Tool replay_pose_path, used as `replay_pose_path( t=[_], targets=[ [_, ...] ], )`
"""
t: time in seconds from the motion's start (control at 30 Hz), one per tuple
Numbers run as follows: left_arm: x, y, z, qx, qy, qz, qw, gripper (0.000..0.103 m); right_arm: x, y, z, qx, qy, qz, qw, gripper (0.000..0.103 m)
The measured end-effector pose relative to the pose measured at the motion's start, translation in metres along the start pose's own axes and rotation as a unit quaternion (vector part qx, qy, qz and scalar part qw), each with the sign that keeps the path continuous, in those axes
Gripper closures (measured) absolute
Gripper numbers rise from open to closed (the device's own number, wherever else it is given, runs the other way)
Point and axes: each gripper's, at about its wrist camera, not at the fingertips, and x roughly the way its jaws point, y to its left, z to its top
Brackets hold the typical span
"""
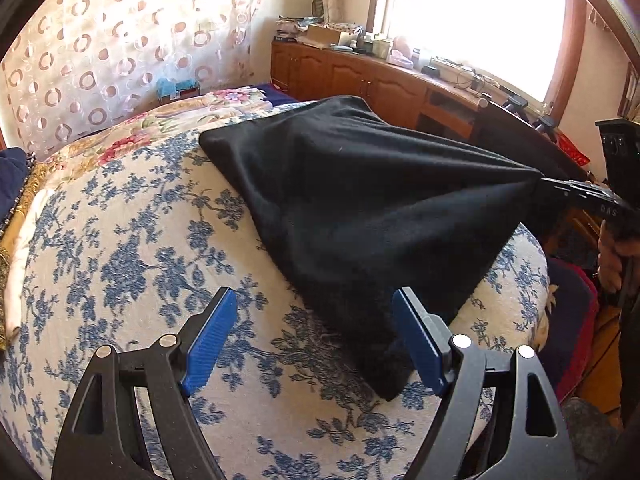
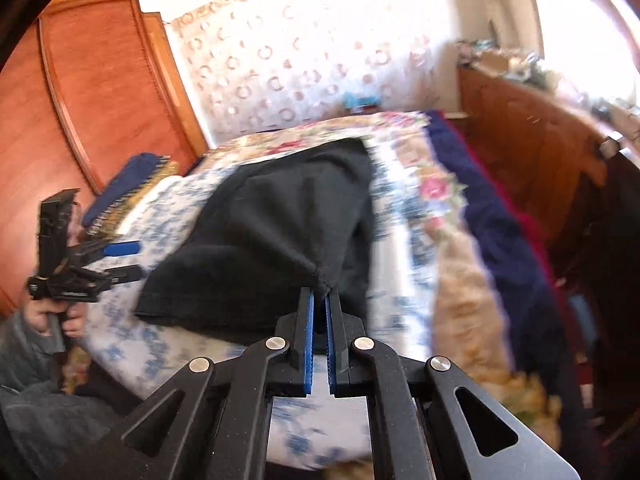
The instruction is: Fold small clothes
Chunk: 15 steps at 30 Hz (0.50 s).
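A black garment [image 1: 360, 200] lies on the blue-flowered bed cover [image 1: 140, 248]. My left gripper [image 1: 316, 340] is open, its blue pads on either side of the garment's near corner, just above the cover. My right gripper [image 2: 320, 294] is shut on a pinched corner of the black garment [image 2: 280, 232] and lifts it, so the cloth is pulled up into a tent. In the left wrist view the right gripper [image 1: 548, 182] shows at the right, holding that raised corner. In the right wrist view the left gripper [image 2: 128, 258] shows open at the left.
A wooden sideboard [image 1: 360, 76] with clutter stands under the bright window beyond the bed. A wooden wardrobe [image 2: 100, 92] stands left of the bed. Dark blue and red bedding [image 2: 500, 220] hangs off the bed's right side. A patterned curtain [image 1: 120, 40] hangs behind the bed.
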Motion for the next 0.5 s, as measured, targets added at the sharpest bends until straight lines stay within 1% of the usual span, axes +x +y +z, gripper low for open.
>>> replay_pose_path(
  t=[0.1,0.17,0.3,0.33,0.37,0.43,0.47,0.5],
  targets=[
    [0.006,-0.005,-0.004,0.002,0.008,-0.006,0.9999,0.022,0.013,-0.01,-0.006,0.003,0.038,-0.013,0.999,0.098],
    [0.009,-0.007,-0.006,0.005,0.012,-0.01,0.9999,0.023,0.023,-0.011,-0.006,0.007,0.05,-0.021,0.998,0.098],
    [0.01,-0.005,-0.01,-0.002,0.016,-0.025,0.9996,0.032,0.028,-0.002,0.003,0.001,0.04,-0.028,0.999,0.097],
    [0.01,-0.005,-0.011,-0.004,0.015,-0.029,0.9995,0.035,0.024,0.0,0.003,-0.001,0.036,-0.03,0.999,0.091],
    [0.01,-0.006,-0.011,-0.006,0.015,-0.032,0.9994,0.036,0.029,0.006,0.001,-0.003,0.032,-0.032,0.999,0.088],
    [0.009,-0.007,-0.013,-0.006,0.014,-0.04,0.9991,0.043,0.033,0.012,0.002,-0.002,0.025,-0.037,0.999,0.07],
    [0.009,-0.008,-0.013,-0.006,0.015,-0.043,0.999,0.044,0.03,0.013,-0.002,0.0,0.024,-0.04,0.999,0.066],
    [0.009,-0.009,-0.014,-0.006,0.015,-0.047,0.9988,0.046,0.038,0.01,-0.006,0.0,0.022,-0.041,0.999,0.062]
  ],
)
